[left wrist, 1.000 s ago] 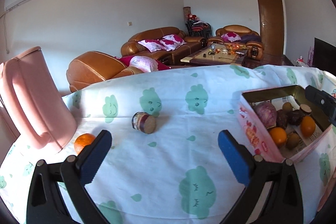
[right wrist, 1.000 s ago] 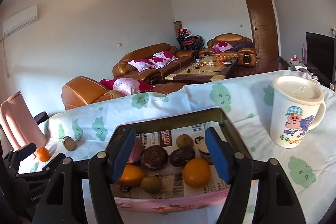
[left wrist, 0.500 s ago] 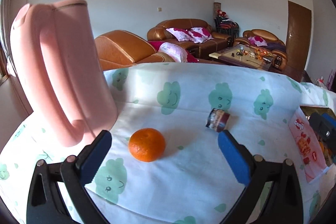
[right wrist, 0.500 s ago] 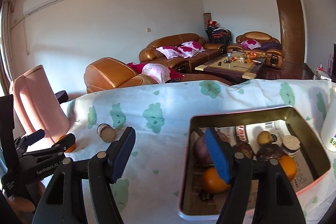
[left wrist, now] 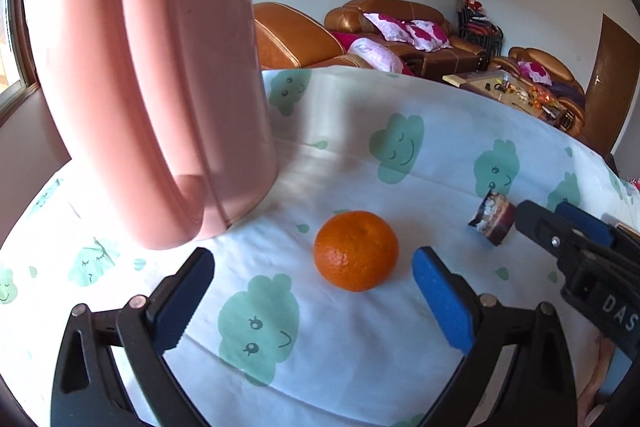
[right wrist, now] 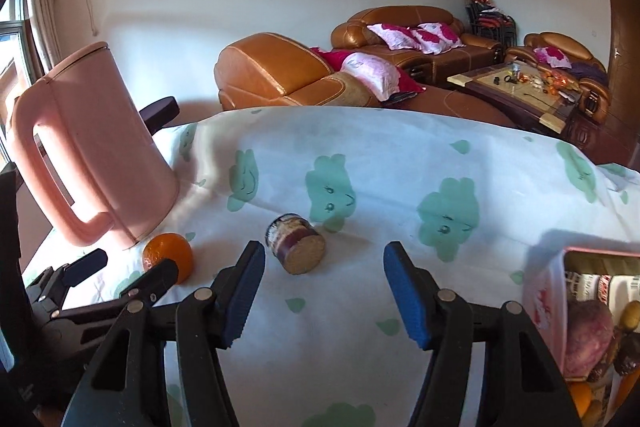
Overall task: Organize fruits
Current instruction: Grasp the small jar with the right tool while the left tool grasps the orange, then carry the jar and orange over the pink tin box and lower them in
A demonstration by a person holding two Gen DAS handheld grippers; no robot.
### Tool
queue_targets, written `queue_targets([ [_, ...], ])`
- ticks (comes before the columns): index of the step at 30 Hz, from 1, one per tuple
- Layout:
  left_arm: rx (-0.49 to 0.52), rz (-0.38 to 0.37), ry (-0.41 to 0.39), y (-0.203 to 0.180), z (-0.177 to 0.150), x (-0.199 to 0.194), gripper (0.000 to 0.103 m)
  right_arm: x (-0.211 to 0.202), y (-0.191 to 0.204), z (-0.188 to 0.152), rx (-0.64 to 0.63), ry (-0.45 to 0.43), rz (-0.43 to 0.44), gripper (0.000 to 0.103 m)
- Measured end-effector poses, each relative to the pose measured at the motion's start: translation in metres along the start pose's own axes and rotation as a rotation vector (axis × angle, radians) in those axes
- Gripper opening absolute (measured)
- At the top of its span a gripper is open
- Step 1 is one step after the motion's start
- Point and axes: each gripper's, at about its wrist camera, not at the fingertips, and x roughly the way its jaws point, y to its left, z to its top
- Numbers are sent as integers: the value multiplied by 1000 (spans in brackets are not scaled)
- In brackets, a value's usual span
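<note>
An orange (left wrist: 355,250) lies on the cloud-print tablecloth beside a pink kettle (left wrist: 144,75). My left gripper (left wrist: 312,291) is open, and the orange sits just ahead of it, nearer the right finger (left wrist: 440,295). In the right wrist view the orange (right wrist: 168,259) shows at the left, by the left gripper (right wrist: 120,279). My right gripper (right wrist: 324,291) is open and empty, with a small cut brown fruit piece (right wrist: 295,243) lying just ahead of it. The pink fruit tin (right wrist: 544,303), holding several fruits, is at the right edge.
The pink kettle (right wrist: 88,151) stands at the table's left. The fruit piece (left wrist: 492,221) lies right of the orange, with my right gripper's finger (left wrist: 560,239) close beside it. Sofas and a coffee table stand beyond the table's far edge.
Both grippers have swung left and come closer to the table. The orange now sits near my left fingers. The tin has slid to the right edge of the right view.
</note>
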Motion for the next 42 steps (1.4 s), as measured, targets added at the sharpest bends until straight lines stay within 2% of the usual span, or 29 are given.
queue_targets([
  [4, -1, 16, 41, 2, -1, 6, 99, 29, 1, 12, 0, 84, 19, 64],
  [8, -14, 1, 64, 8, -1, 6, 99, 51, -1, 14, 4, 177, 41, 51],
  [13, -31, -31, 80, 11, 0, 7, 99, 52, 14, 7, -104, 185, -57, 36],
  [15, -42, -58, 74, 13, 0, 6, 99, 46, 16, 2, -100, 180, -75, 36],
  [19, -20, -103, 21, 8, 6, 2, 98, 24, 5, -13, 5, 130, -82, 36],
  [22, 6, -112, 11, -2, 10, 8, 86, 4, -5, -26, 83, 88, -84, 36],
  [26, 16, -110, 68, -14, 14, 28, 72, -15, -8, -40, 135, 39, -70, 36],
  [30, 39, -102, 120, -24, 16, 40, 61, -23, -2, -42, 122, 10, -79, 36],
  [33, 29, -105, 114, -23, 17, 38, 55, -26, 1, -45, 105, 3, -90, 36],
  [34, 21, -107, 112, -21, 17, 38, 49, -27, 2, -44, 100, 1, -92, 36],
  [40, 7, -176, 100, -15, 17, 36, 48, -37, 5, -45, 78, -50, -113, 36],
  [42, -4, -176, 76, -13, 17, 32, 48, -44, 9, -46, 53, -87, -123, 36],
])
